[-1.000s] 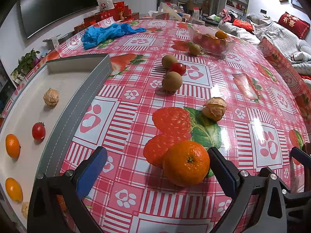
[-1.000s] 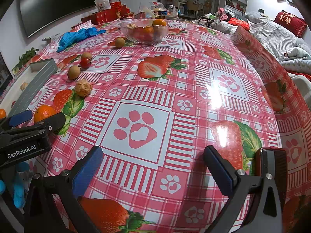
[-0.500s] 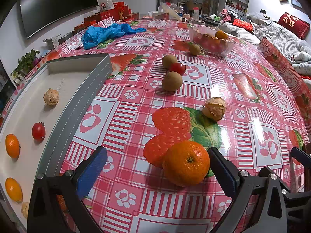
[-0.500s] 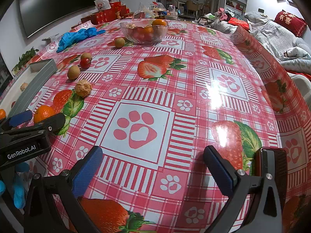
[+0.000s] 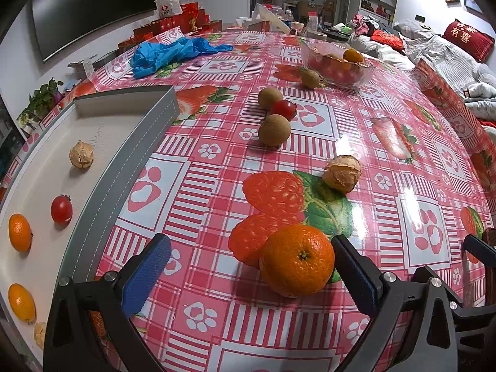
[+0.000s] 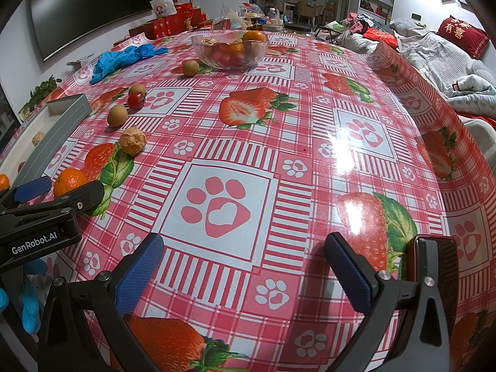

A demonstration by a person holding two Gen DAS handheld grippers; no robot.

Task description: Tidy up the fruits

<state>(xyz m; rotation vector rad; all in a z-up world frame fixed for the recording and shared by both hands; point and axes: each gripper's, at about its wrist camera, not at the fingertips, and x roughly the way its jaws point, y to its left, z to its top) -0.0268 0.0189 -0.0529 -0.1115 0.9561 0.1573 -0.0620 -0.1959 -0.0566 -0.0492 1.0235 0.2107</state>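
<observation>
An orange tangerine (image 5: 296, 260) lies on the strawberry tablecloth between the open fingers of my left gripper (image 5: 251, 266), close to the right finger. It also shows in the right wrist view (image 6: 69, 181). Beyond it lie a papery husked fruit (image 5: 342, 173), two brown longans (image 5: 274, 130) and a cherry tomato (image 5: 283, 109). A grey tray (image 5: 124, 158) on the left holds two kumquats, a tomato (image 5: 61, 210) and a husked fruit (image 5: 81, 154). My right gripper (image 6: 243, 266) is open and empty over the cloth.
A glass bowl (image 6: 229, 49) of fruit stands at the far side with a longan (image 6: 190, 67) beside it. Blue gloves (image 5: 173, 52) lie at the back left. A dark phone (image 6: 432, 260) lies by the right gripper. The table edge curves down on the right.
</observation>
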